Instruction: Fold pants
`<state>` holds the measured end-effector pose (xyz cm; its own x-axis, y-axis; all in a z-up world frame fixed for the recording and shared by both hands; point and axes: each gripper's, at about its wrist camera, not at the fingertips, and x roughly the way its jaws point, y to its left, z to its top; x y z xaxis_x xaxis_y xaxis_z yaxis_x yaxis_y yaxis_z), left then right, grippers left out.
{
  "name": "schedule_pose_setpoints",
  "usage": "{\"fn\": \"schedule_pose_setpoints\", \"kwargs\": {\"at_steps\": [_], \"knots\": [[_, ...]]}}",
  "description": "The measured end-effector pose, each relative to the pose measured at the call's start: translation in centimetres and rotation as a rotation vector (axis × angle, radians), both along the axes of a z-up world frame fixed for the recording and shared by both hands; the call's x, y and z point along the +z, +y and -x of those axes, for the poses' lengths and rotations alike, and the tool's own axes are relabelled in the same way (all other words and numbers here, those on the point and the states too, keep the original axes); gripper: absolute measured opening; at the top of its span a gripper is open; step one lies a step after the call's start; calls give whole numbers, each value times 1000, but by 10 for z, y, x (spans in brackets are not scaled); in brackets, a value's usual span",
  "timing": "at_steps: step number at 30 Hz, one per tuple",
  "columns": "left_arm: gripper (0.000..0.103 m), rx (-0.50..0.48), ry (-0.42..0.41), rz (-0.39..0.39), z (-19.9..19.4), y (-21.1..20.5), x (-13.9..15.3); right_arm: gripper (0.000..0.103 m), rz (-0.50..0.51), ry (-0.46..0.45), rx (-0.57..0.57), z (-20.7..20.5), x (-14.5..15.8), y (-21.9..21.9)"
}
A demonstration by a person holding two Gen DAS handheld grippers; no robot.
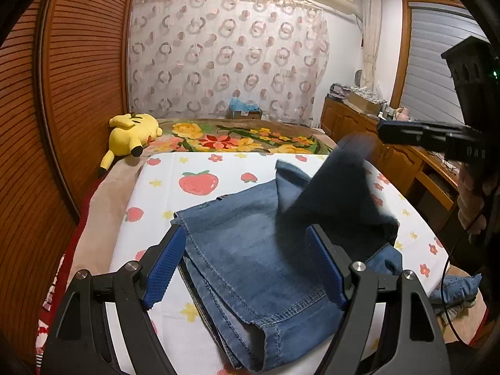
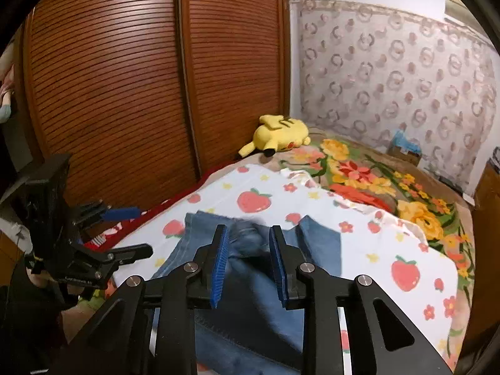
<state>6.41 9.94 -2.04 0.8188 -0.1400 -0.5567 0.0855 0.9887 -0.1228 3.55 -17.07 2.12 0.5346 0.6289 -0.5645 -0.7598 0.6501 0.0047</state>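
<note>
Blue denim pants (image 1: 250,250) lie on the strawberry-print sheet (image 1: 193,165), legs doubled over each other. My left gripper (image 1: 247,268) is open and hovers over the hem end, its blue pads on either side of the fabric. One part of the pants (image 1: 340,184) is lifted and blurred, rising toward my right gripper (image 1: 387,131) at the right. In the right wrist view the right gripper (image 2: 248,265) has its jaws apart, with blurred denim (image 2: 250,243) loose between the pads. The left gripper (image 2: 125,234) shows at the left there.
A yellow plush toy (image 1: 131,134) lies at the bed's far left on a flowered blanket (image 1: 237,137). A slatted wooden wardrobe (image 2: 125,93) runs along the left. A wooden cabinet (image 1: 390,150) stands at the right. Another denim piece (image 1: 453,290) hangs off the bed's right edge.
</note>
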Motion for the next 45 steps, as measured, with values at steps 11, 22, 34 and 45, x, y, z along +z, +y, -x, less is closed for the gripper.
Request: {"fn": "schedule_pose_setpoints", "kwargs": {"at_steps": [11, 22, 34, 45], "knots": [[80, -43, 49, 2, -13, -16, -21, 38, 37, 43, -73, -28, -11, -9], [73, -155, 150, 23, -18, -42, -58, 43, 109, 137, -173, -75, -58, 19], [21, -184, 150, 43, -12, -44, -64, 28, 134, 245, -159, -108, -63, 49], [11, -203, 43, 85, 37, -37, -28, 8, 25, 107, 21, -77, 17, 107]]}}
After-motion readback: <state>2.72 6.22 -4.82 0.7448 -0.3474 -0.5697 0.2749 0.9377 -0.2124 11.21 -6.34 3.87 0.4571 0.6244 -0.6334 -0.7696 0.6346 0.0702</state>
